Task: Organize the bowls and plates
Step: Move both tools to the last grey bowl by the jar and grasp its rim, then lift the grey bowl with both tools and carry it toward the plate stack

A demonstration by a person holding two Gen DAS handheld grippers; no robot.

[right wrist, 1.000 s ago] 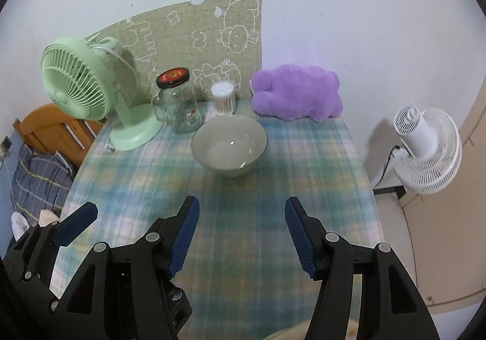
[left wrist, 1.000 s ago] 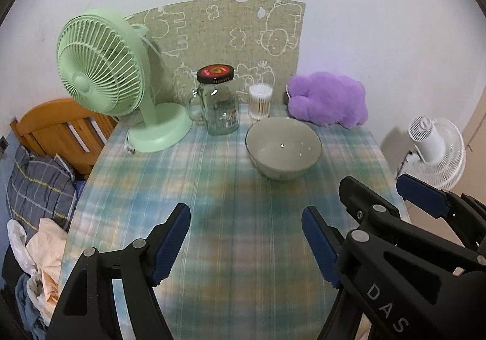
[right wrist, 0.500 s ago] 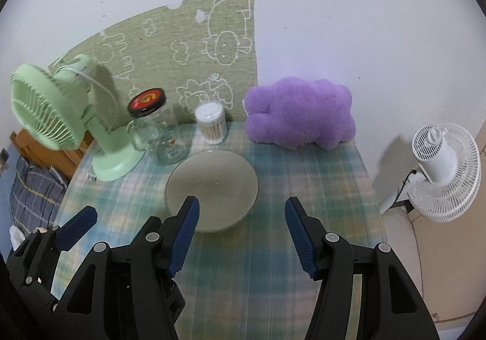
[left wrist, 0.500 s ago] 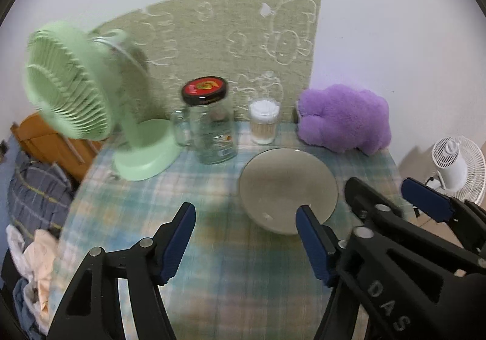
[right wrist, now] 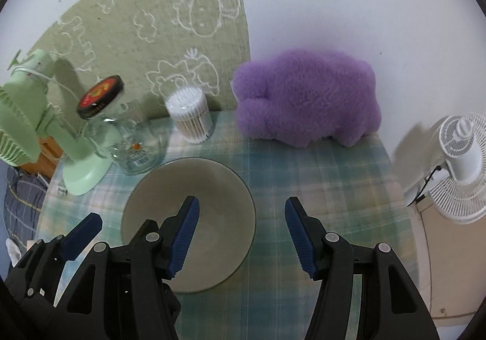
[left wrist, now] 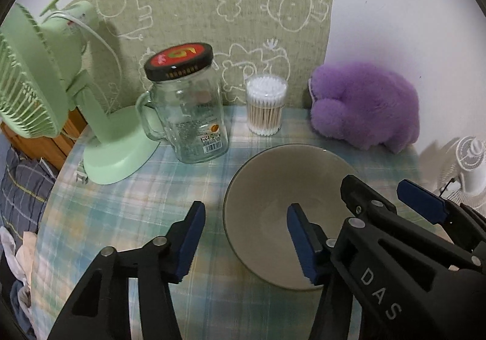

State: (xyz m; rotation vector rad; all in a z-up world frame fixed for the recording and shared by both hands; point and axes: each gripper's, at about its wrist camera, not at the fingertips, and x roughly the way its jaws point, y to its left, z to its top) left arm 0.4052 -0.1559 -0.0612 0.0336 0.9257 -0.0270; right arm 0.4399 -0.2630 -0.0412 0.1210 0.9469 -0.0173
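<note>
A single grey-green bowl (left wrist: 273, 188) stands empty on the plaid tablecloth (left wrist: 130, 200). My left gripper (left wrist: 246, 233) straddles the bowl's left rim, one finger outside and one over the inside. Its jaws are closing, and the pads are not pressing on the rim. In the right wrist view the bowl (right wrist: 212, 185) lies at lower left. My right gripper (right wrist: 243, 230) stands open across its right rim, left finger above the inside, right finger over the cloth. Each gripper also shows at the other view's edge: right gripper (left wrist: 395, 200), left gripper (right wrist: 112, 230).
Behind the bowl, along the wall, stand a green desk fan (left wrist: 42, 91), a lidded glass jar (left wrist: 191, 118), a tub of cotton swabs (left wrist: 265, 106) and a purple plush (left wrist: 364, 109). A white fan (right wrist: 458, 157) stands off the table's right edge. Clothes lie at left (left wrist: 18, 188).
Both grippers have come forward and down to the bowl, which now sits under their fingers. The left jaws have narrowed; the right jaws keep the same gap.
</note>
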